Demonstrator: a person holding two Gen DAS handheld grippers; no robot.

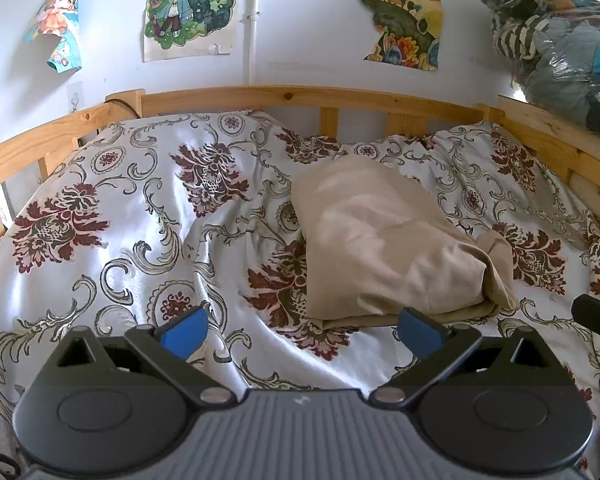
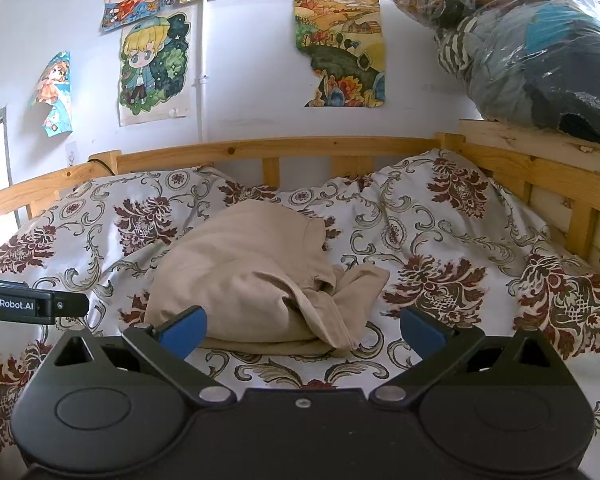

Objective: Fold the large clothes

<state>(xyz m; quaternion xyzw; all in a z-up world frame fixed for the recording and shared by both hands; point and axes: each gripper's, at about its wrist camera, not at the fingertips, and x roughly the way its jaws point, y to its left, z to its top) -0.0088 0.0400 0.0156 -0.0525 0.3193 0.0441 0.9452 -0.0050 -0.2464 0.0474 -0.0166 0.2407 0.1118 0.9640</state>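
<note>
Folded beige cotton garment point(image 2: 256, 276) on floral duvet point(image 2: 460, 240), long axis running away from grippers. Right gripper point(image 2: 302, 330) nearer, dead ahead; left gripper point(image 1: 300, 332) offset leftward. Both jaws wide, empty.

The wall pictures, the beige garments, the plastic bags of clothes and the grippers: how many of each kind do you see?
Wall pictures: 7 (for example the blond figure, the landscape)
Beige garment: 1
Plastic bag of clothes: 1
Grippers: 2, left gripper, right gripper
Total: 11
</note>
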